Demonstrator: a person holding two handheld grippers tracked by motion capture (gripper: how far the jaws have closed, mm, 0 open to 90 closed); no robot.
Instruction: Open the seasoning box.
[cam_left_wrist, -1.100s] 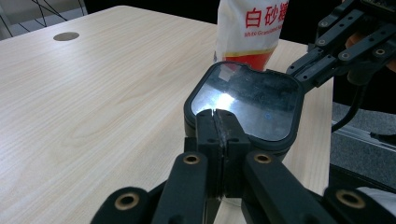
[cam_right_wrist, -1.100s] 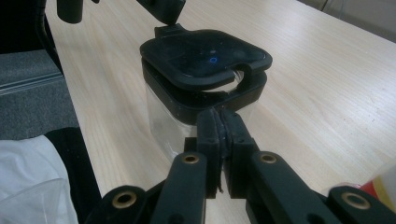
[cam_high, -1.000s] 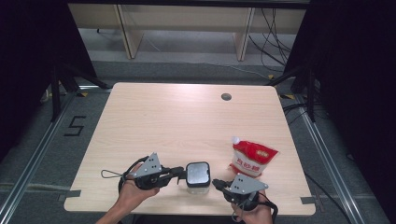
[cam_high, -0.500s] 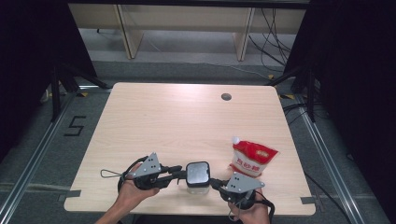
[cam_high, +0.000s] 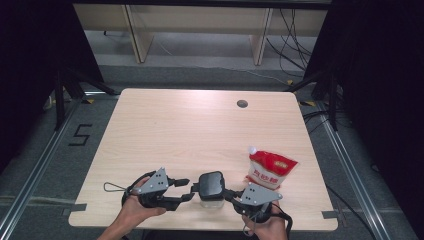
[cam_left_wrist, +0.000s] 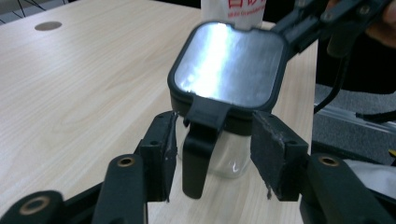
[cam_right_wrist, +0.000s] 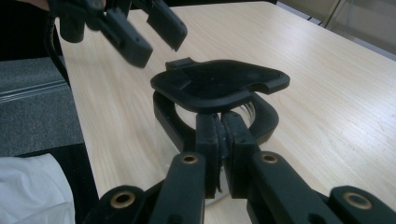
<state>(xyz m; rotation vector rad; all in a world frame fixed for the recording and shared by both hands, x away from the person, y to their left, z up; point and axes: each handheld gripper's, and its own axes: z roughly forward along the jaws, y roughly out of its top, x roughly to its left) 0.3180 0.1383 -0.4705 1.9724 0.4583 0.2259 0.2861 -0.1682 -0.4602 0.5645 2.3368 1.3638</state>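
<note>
Clear jar with a black lid, near the front edge of the table

The jar is a small see-through container standing upright on the wood table, capped by a squarish black lid with rounded corners and a shiny top. A black latch tab hangs down its side. In the right gripper view the lid sits tilted, lifted off the black rim. A white-and-red pouch lies just beside it.
</note>
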